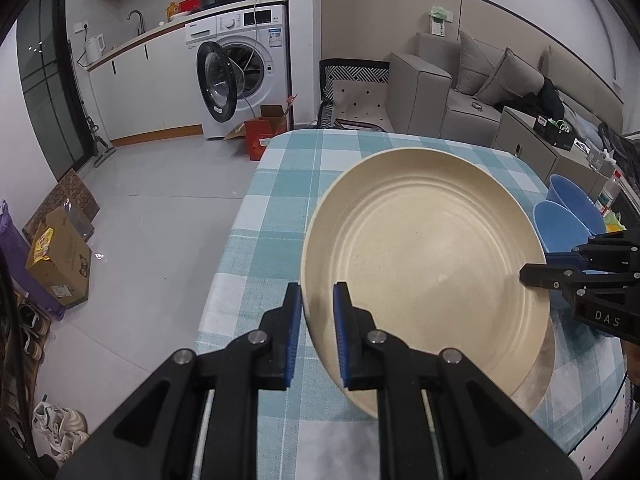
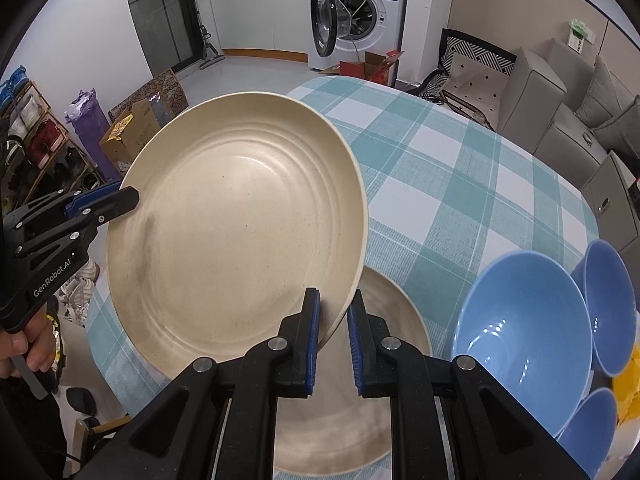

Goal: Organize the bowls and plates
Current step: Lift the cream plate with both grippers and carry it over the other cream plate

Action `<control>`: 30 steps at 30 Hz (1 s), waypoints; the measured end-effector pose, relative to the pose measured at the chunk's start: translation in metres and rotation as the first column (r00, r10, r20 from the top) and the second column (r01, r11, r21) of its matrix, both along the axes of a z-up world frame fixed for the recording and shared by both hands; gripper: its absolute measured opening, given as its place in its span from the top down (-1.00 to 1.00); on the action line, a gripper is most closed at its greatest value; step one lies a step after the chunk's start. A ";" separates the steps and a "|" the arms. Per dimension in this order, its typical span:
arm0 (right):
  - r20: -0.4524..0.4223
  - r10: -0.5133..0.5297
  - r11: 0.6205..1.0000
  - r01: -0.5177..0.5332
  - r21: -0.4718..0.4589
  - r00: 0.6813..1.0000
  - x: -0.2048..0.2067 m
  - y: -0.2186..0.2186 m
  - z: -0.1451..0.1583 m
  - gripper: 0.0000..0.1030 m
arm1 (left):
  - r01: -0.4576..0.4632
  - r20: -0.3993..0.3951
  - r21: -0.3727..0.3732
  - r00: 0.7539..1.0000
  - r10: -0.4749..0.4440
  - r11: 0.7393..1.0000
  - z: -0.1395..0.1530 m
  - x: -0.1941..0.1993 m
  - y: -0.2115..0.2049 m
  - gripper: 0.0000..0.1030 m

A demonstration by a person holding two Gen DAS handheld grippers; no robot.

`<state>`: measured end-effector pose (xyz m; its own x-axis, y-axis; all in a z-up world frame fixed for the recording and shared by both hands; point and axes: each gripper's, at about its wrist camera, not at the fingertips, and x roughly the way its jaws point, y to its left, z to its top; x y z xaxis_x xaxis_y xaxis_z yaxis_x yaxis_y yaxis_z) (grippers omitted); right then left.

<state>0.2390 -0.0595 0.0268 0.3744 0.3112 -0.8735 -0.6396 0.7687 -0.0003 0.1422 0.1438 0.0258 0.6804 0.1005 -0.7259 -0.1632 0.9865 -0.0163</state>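
With left gripper and right gripper clamped on opposite rims of the cream plate, carried tilted above the table, keep level and lower squarely onto the second plate beside the blue bowls.

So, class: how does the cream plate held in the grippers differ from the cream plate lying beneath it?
The held plate is tilted and lifted off the table; the lower plate lies flat on the checked tablecloth. The held plate is clamped by the left gripper and right gripper; the lower plate is untouched. Both are cream, round and ridged.
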 end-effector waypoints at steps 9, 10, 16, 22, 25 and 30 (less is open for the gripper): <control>-0.006 -0.021 1.000 0.021 -0.016 1.000 -0.012 -0.023 -0.002 0.74 | 0.041 -0.009 0.007 0.999 -0.041 0.999 -0.002 -0.002 -0.020 0.73; -0.007 -0.025 1.000 0.025 -0.015 1.000 -0.013 -0.026 -0.002 0.73 | 0.047 -0.011 0.006 0.999 -0.047 0.999 -0.003 -0.002 -0.022 0.73; -0.018 -0.045 0.999 0.045 -0.020 0.999 -0.019 -0.042 -0.006 0.73 | 0.080 -0.025 0.012 0.996 -0.080 0.997 -0.007 -0.002 -0.037 0.73; -0.036 -0.065 0.997 0.063 -0.033 0.997 -0.027 -0.058 -0.016 0.74 | 0.108 -0.043 0.013 0.993 -0.107 0.994 -0.016 -0.002 -0.051 0.73; -0.039 -0.073 0.997 0.072 -0.038 0.997 -0.032 -0.063 -0.019 0.74 | 0.120 -0.052 0.015 0.992 -0.119 0.993 -0.020 -0.002 -0.056 0.73; -0.046 -0.087 0.995 0.085 -0.046 0.995 -0.037 -0.073 -0.028 0.73 | 0.138 -0.071 0.020 0.988 -0.136 0.990 -0.030 -0.003 -0.066 0.73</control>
